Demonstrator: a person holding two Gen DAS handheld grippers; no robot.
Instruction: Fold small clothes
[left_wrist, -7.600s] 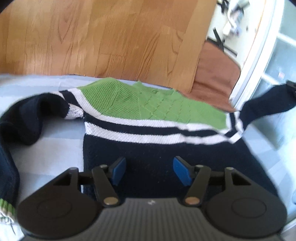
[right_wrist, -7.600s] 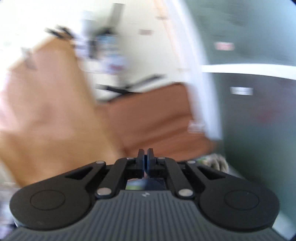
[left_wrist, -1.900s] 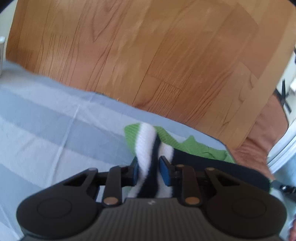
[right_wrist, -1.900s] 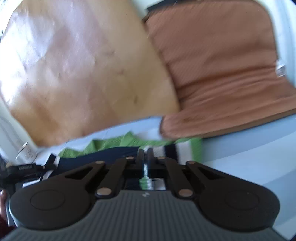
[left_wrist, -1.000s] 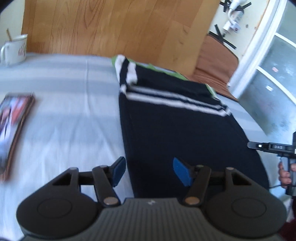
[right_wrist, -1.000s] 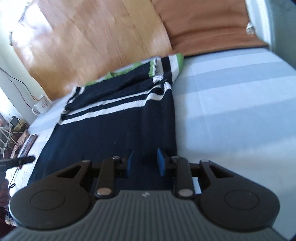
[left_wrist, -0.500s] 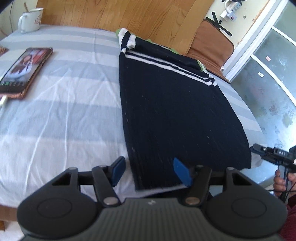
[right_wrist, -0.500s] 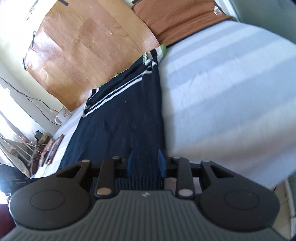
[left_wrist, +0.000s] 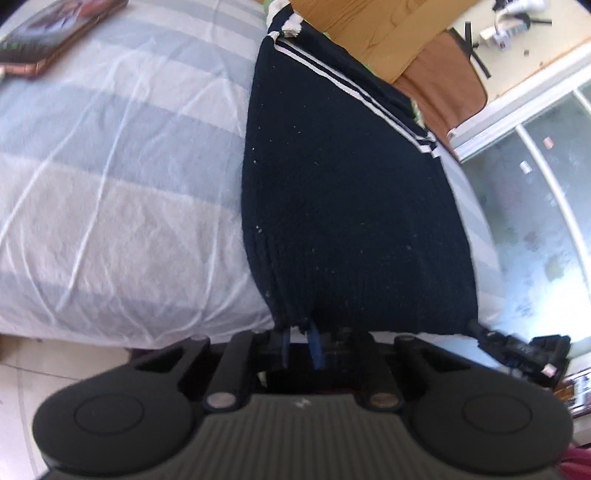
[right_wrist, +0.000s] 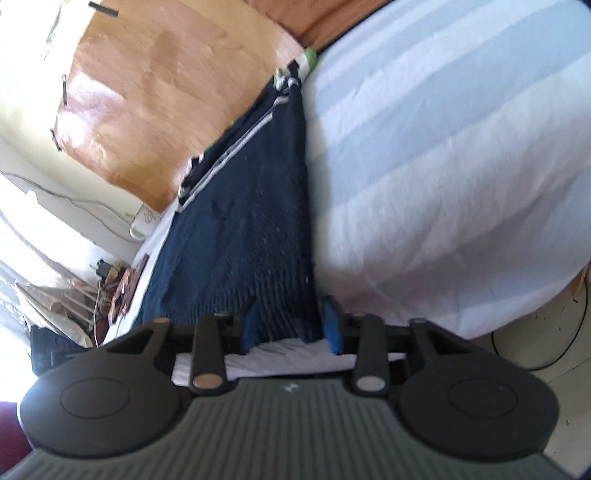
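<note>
1. My left gripper (left_wrist: 298, 341) pinches the near-left hem corner of the navy sweater (left_wrist: 351, 199) lying on the bed (left_wrist: 110, 184).
2. My right gripper (right_wrist: 291, 325) straddles the near-right corner, fingers spread; lifting now could skew the fold.

Left tool (left_wrist: 300, 345) has pinched the sweater (left_wrist: 351, 206) hem; right tool (right_wrist: 291, 325) widened.

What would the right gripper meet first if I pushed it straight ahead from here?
The sweater's ribbed hem: it already lies between the open fingers of the right gripper. Beyond that, probably the bed sheet underneath, though depth is unclear.
</note>
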